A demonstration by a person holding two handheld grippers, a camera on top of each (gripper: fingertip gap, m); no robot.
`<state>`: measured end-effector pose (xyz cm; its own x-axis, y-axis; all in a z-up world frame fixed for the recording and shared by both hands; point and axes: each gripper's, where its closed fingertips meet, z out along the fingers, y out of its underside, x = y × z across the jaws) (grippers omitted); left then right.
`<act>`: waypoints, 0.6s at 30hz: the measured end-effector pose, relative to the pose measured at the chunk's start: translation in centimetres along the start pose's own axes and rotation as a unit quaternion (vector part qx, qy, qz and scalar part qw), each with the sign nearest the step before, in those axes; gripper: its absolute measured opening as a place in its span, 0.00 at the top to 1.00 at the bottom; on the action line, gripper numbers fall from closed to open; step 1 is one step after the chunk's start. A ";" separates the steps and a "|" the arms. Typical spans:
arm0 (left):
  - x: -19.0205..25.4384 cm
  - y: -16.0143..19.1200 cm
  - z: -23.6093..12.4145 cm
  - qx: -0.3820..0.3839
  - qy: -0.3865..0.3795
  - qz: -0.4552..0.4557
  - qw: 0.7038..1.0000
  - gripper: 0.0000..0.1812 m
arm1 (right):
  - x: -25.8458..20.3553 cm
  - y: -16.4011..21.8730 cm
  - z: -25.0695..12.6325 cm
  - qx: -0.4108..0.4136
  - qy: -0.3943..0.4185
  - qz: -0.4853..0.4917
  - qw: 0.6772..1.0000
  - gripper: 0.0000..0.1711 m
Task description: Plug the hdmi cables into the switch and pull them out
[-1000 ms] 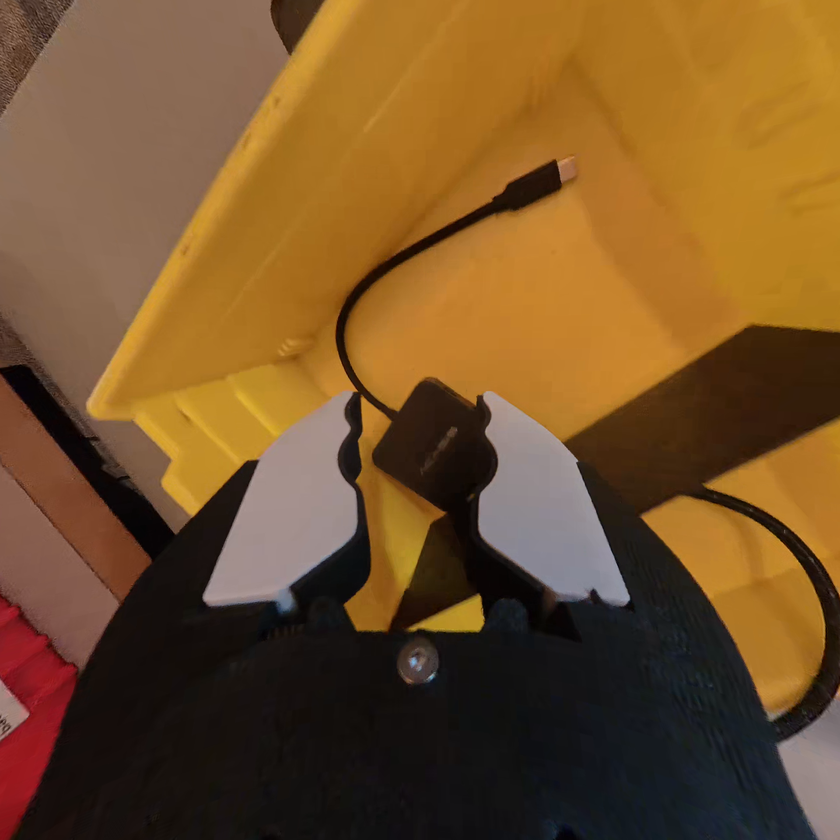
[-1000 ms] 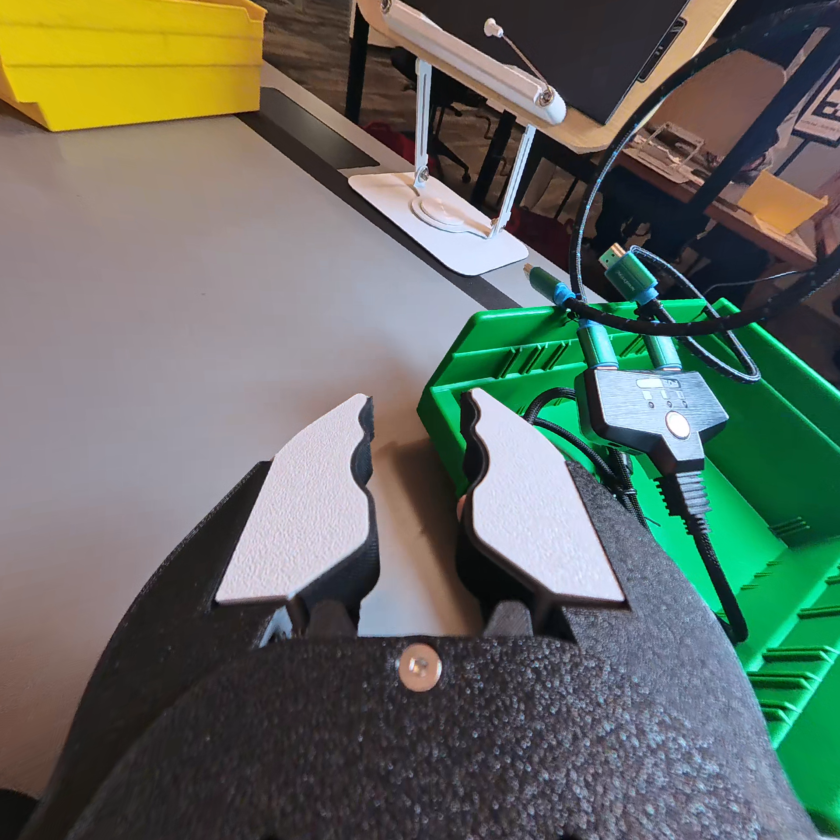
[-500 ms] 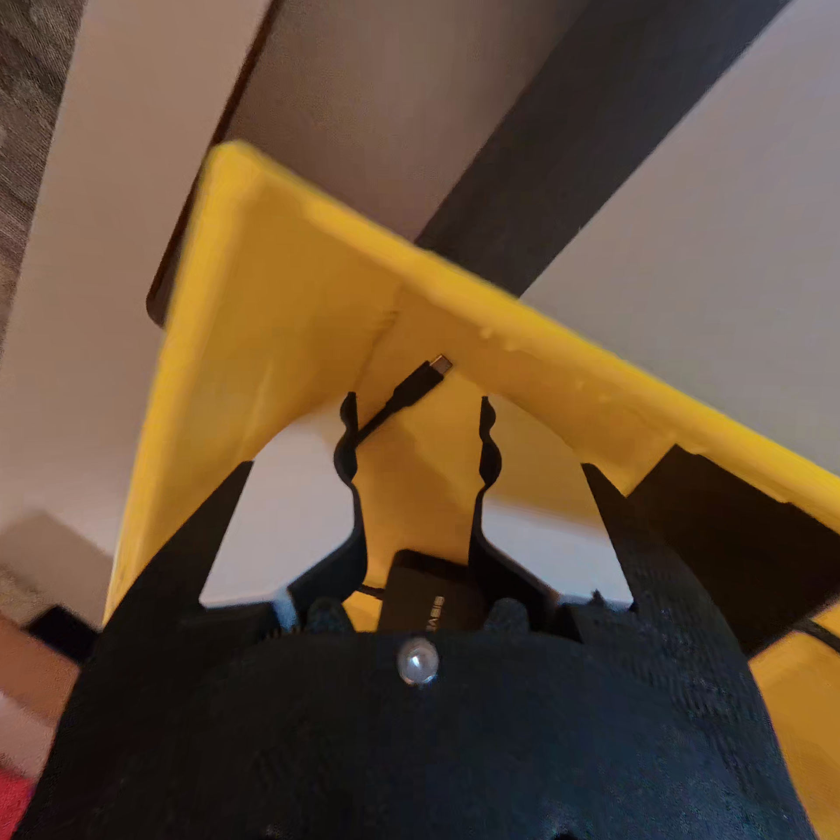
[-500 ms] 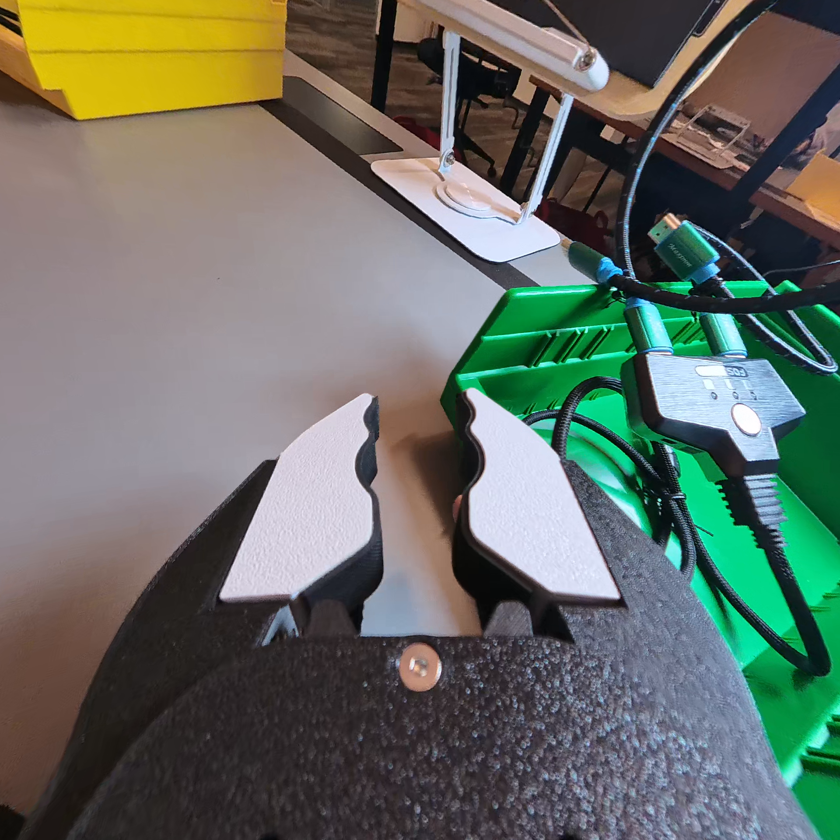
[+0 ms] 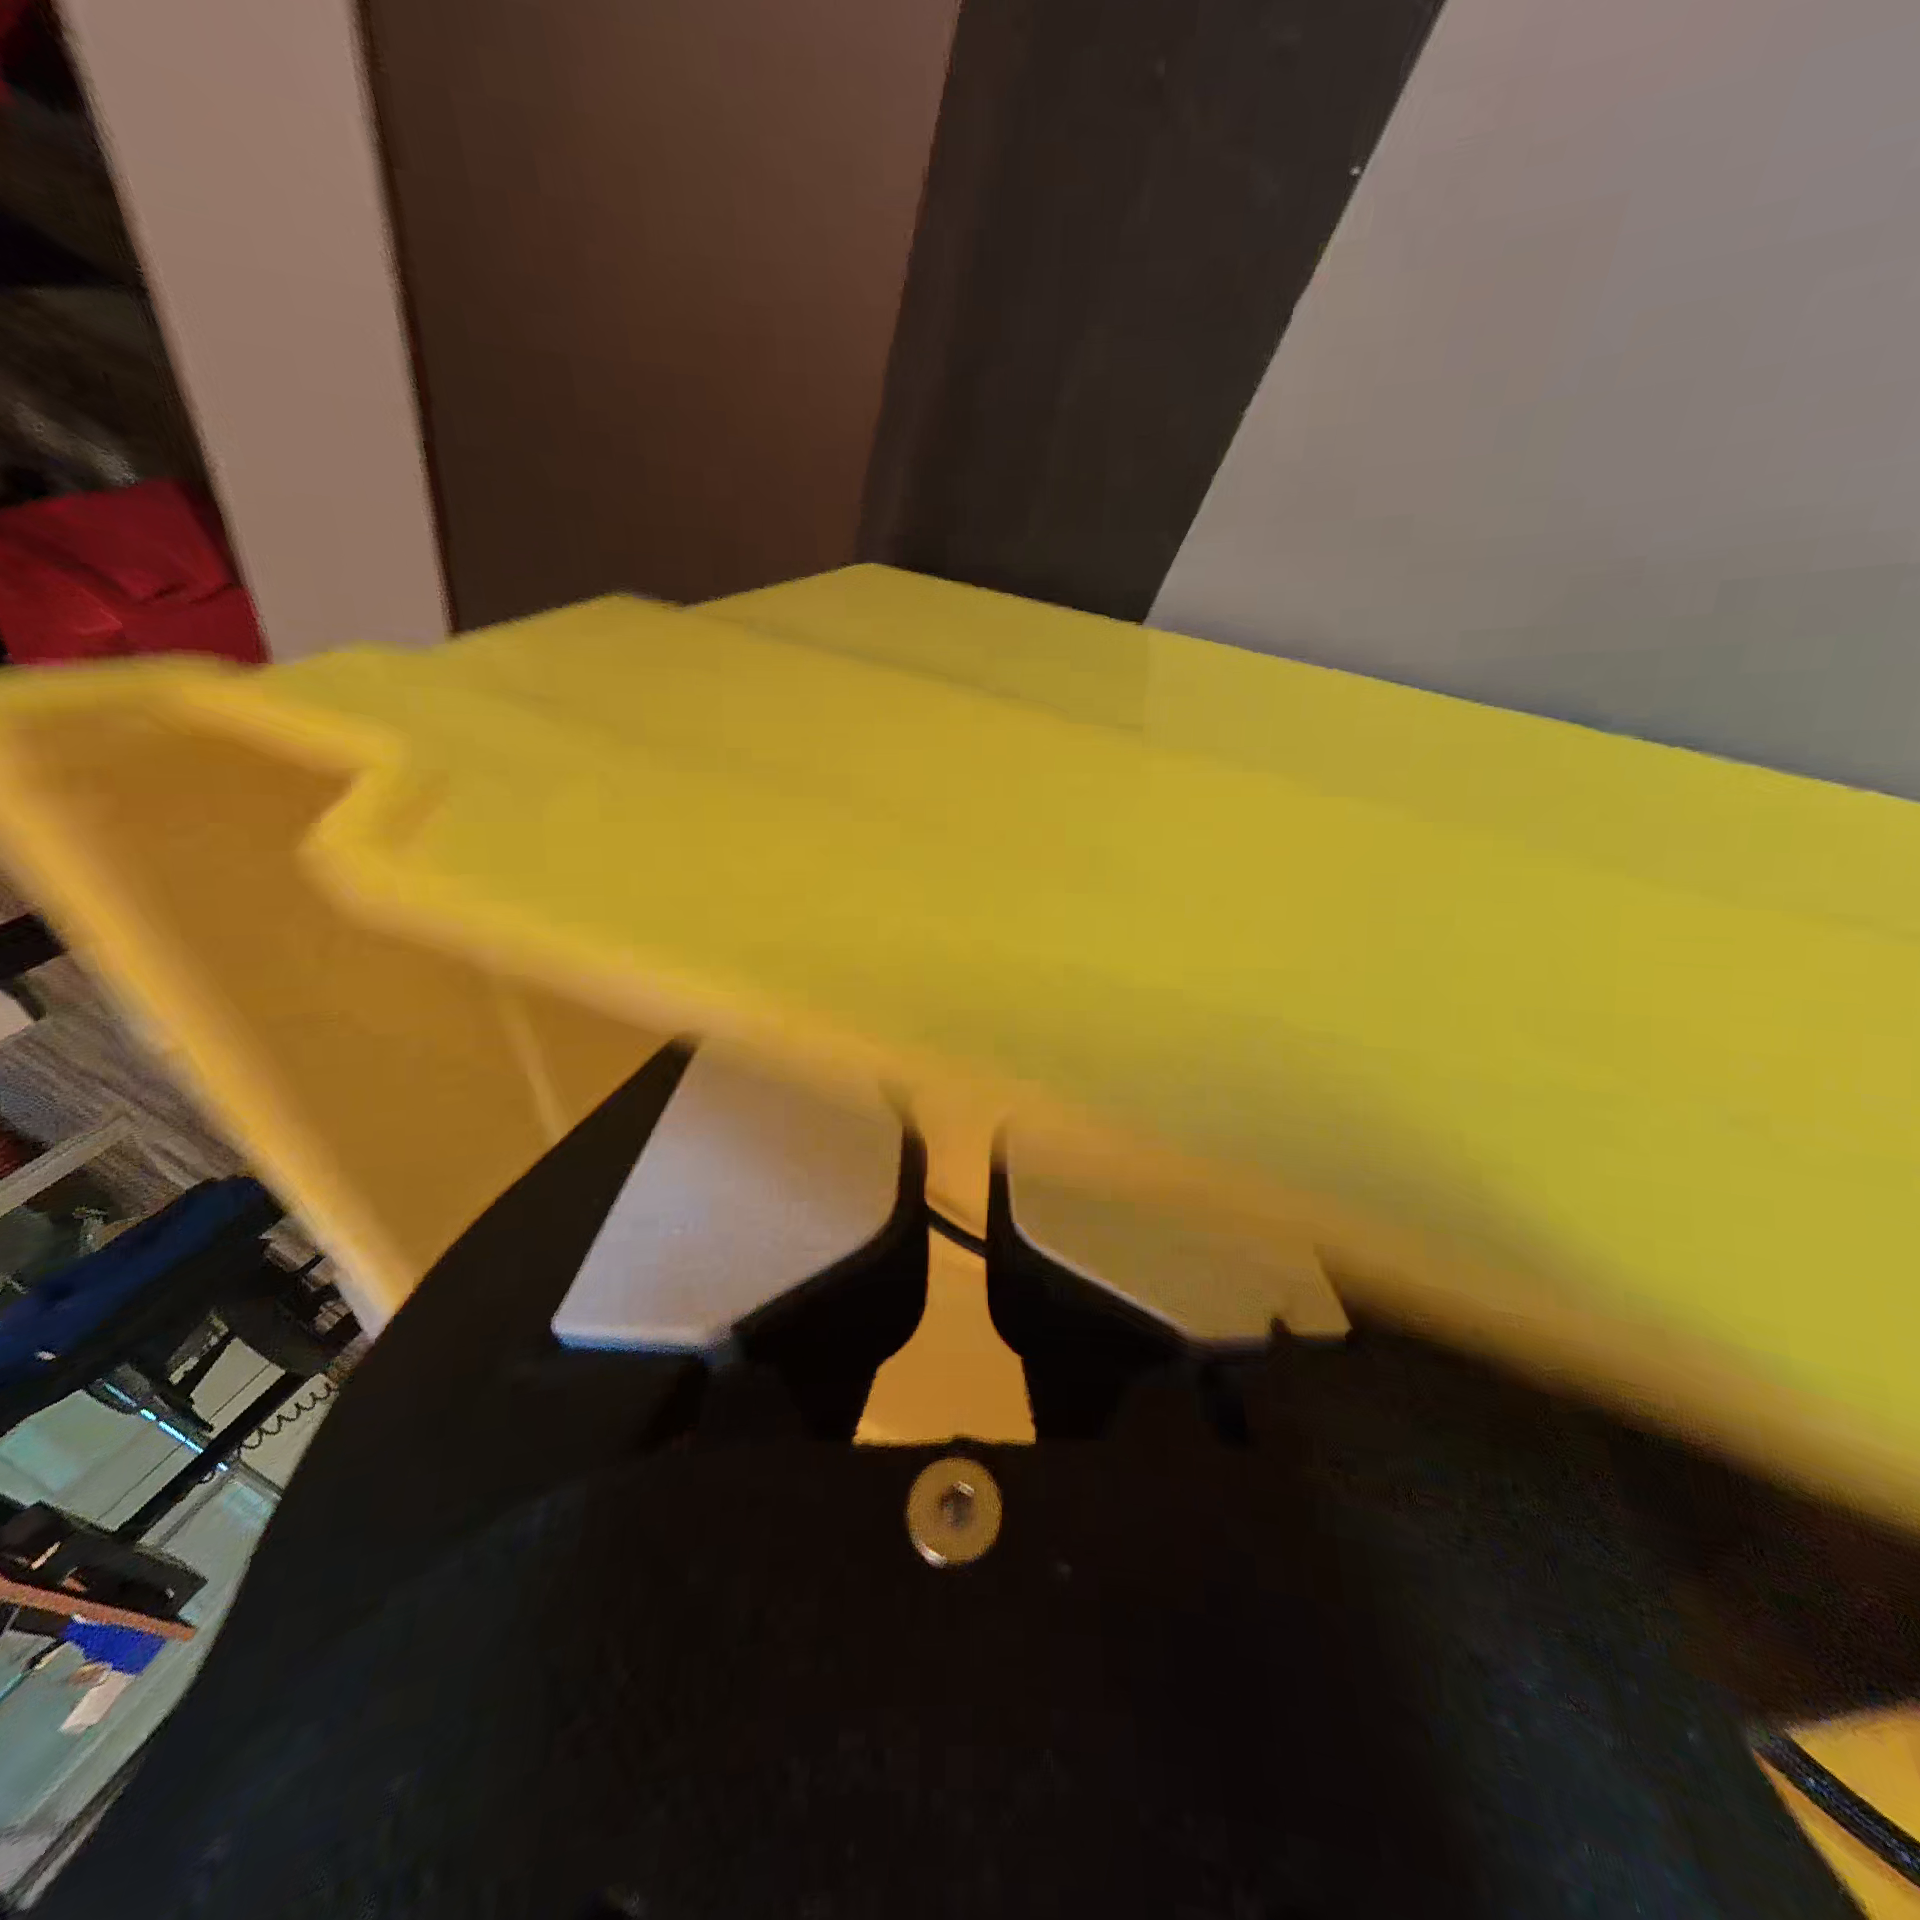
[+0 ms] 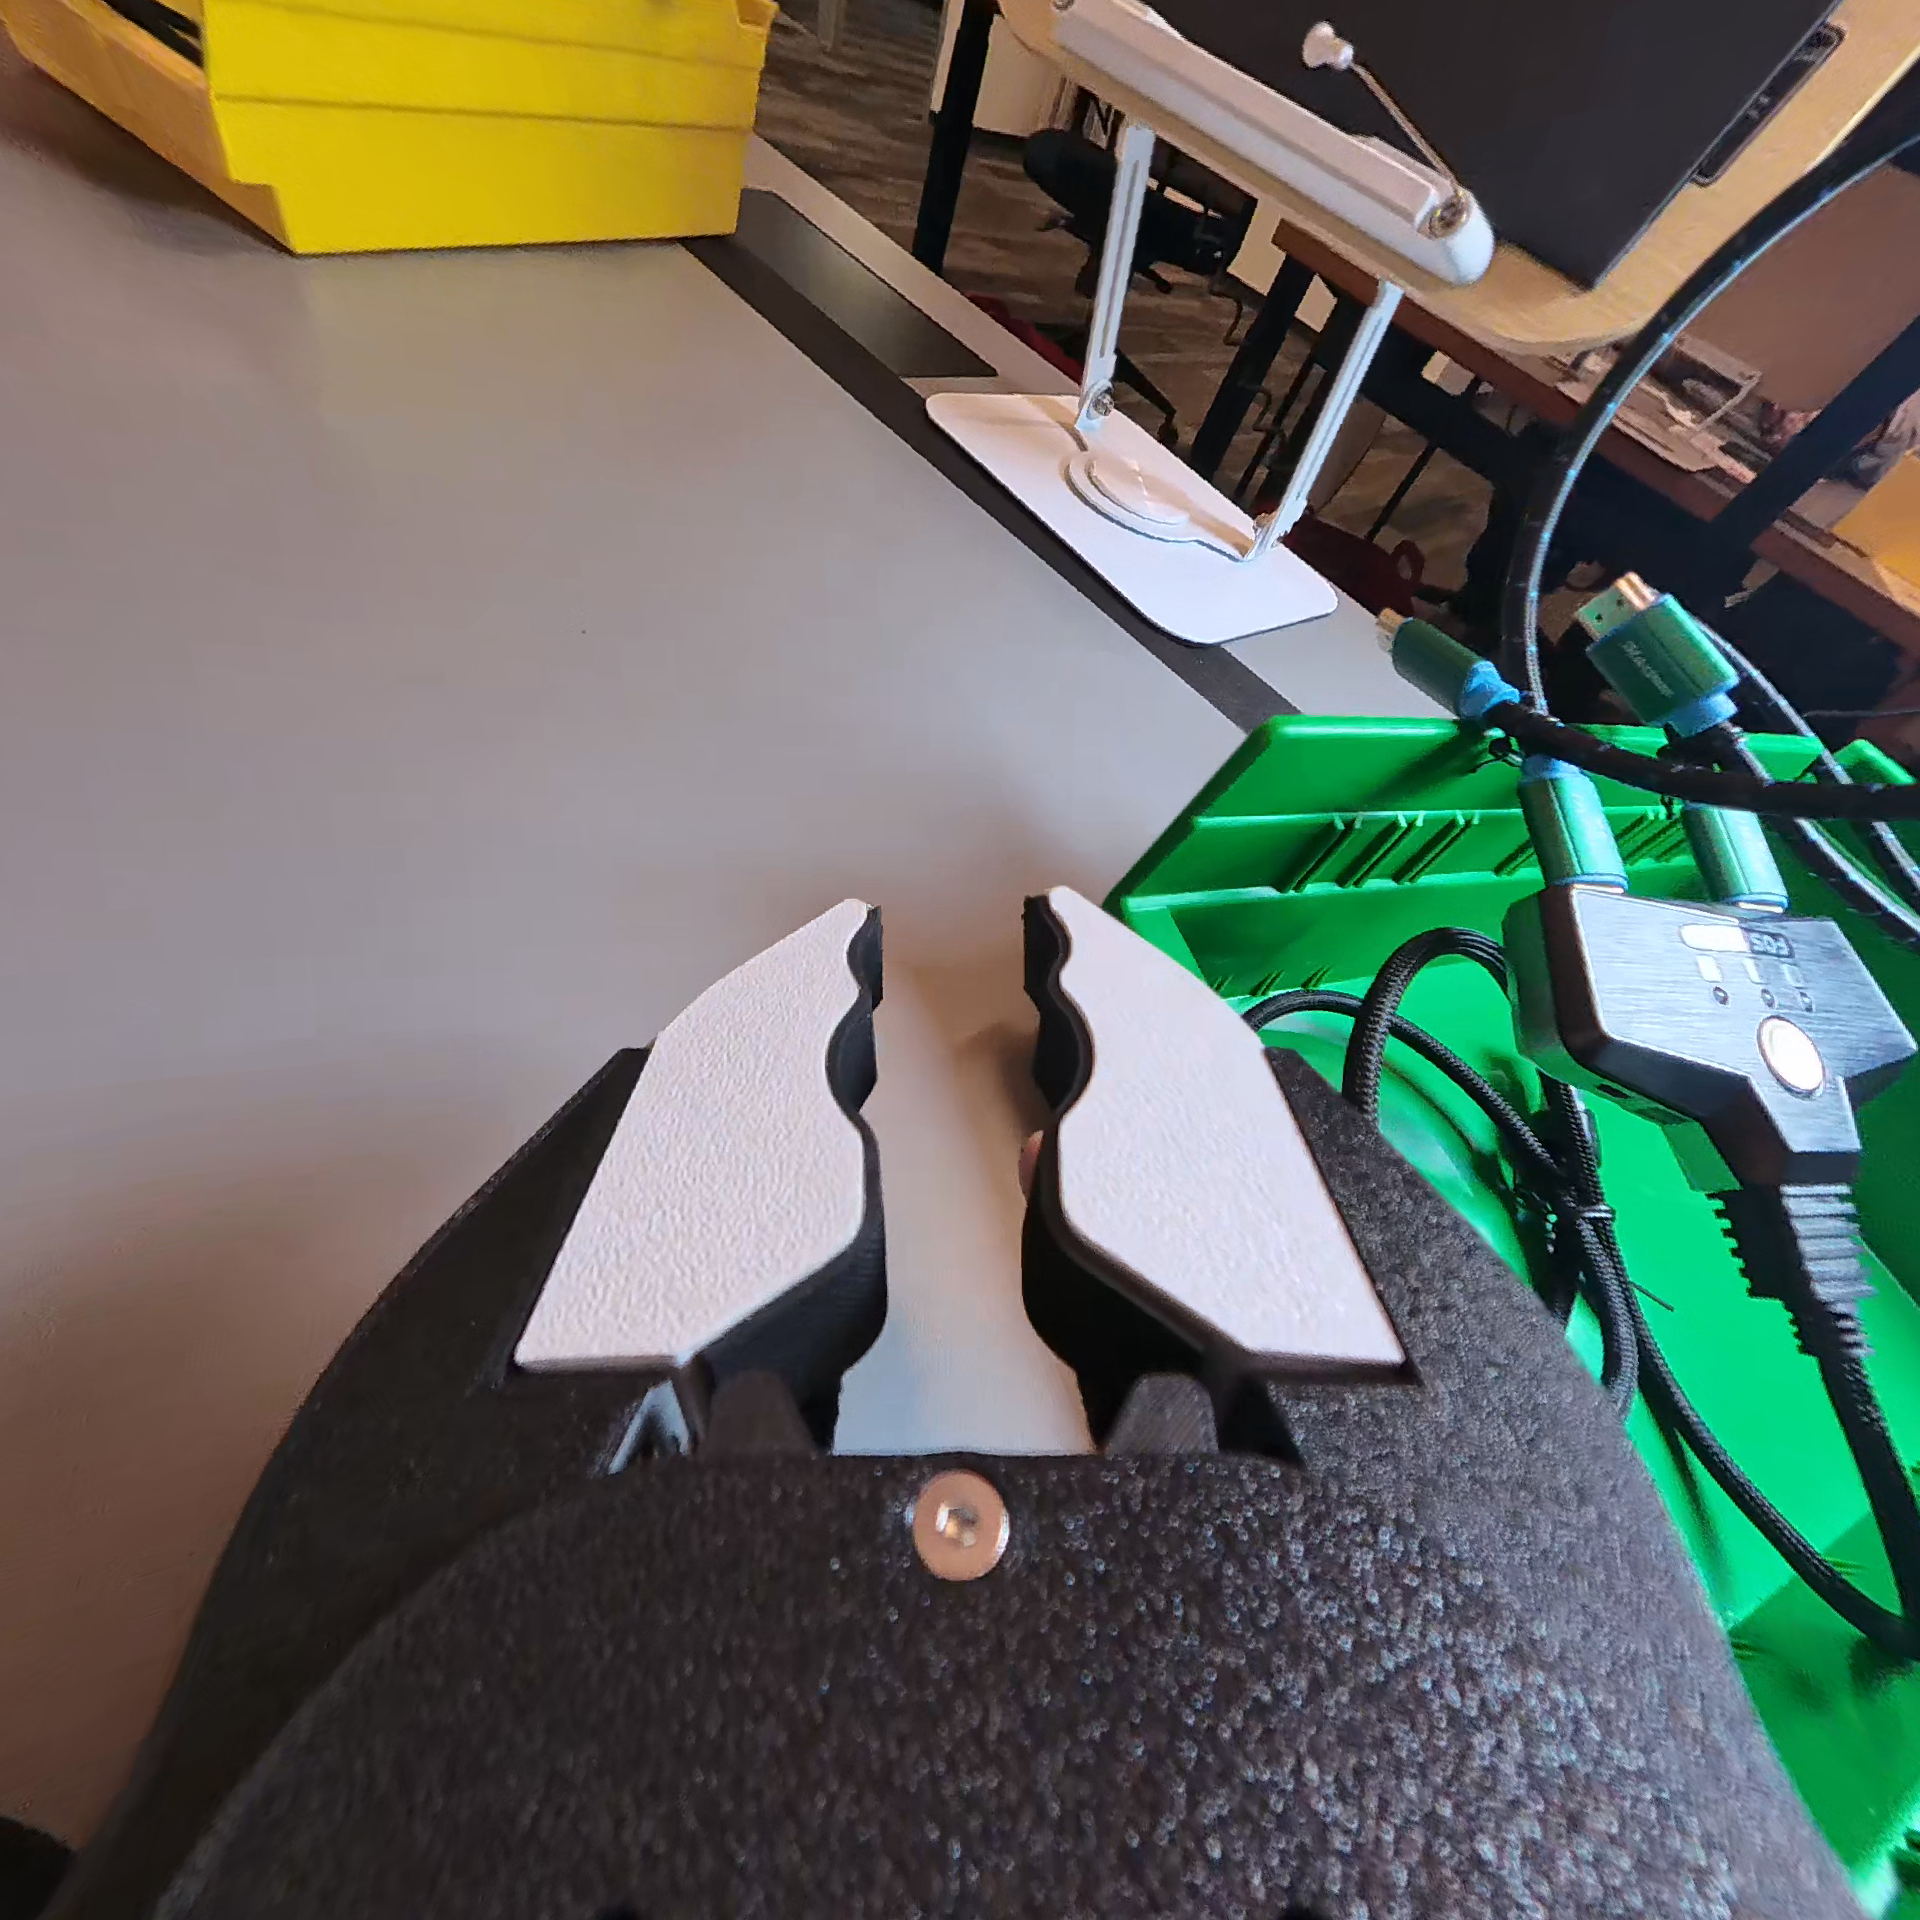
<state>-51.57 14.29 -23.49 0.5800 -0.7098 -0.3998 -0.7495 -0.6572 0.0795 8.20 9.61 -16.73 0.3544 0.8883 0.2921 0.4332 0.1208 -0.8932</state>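
Observation:
In the right wrist view a black HDMI switch (image 6: 1704,1018) lies in a green bin (image 6: 1351,748). Two green HDMI plugs (image 6: 1569,842) sit in its ports, and two more green plugs (image 6: 1652,655) hang loose above the bin's rim. My right gripper (image 6: 951,925) is open and empty over the grey table (image 6: 416,675), just left of the green bin. My left gripper (image 5: 951,1143) is inside a yellow bin (image 5: 1143,831). Its jaws are nearly together with a thin black cable (image 5: 951,1231) crossing the gap. The bin's blurred wall hides its fingertips.
The yellow bin (image 6: 468,135) stands at the far left of the table in the right wrist view. A white stand with a flat base (image 6: 1143,530) sits at the table's far edge. Black braided cables (image 6: 1455,1039) coil in the green bin. Desks and chairs lie beyond. The left gripper's tips are roughly 60 centimeters from the right gripper's. The right tips stand about 15 centimeters off the black HDMI switch (image 6: 1704,1018).
My left gripper's jaws have closed to a narrow gap and its view has risen to the bin's rim; the black adapter is out of sight. My right gripper has shifted slightly and stayed open.

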 end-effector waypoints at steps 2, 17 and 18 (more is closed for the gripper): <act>-0.8 0.3 -2.0 0.031 -0.022 -0.027 0.999 0.97 | -0.1 -0.4 -0.2 0.008 0.003 -0.006 1.000 0.85; -2.0 5.4 -15.4 0.150 -0.117 -0.168 0.967 0.98 | -2.4 -3.1 -0.6 0.044 -0.021 -0.017 0.999 0.86; -1.3 5.7 -14.3 0.139 -0.092 -0.180 0.969 0.98 | -2.4 -3.0 -0.5 0.042 -0.023 -0.014 0.999 0.86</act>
<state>-52.06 7.81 -9.50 0.7725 -0.3720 -0.5146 -0.5805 -0.7422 -0.3350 6.44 6.85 -14.56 0.3037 0.9033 0.3030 0.3701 0.1812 -0.9112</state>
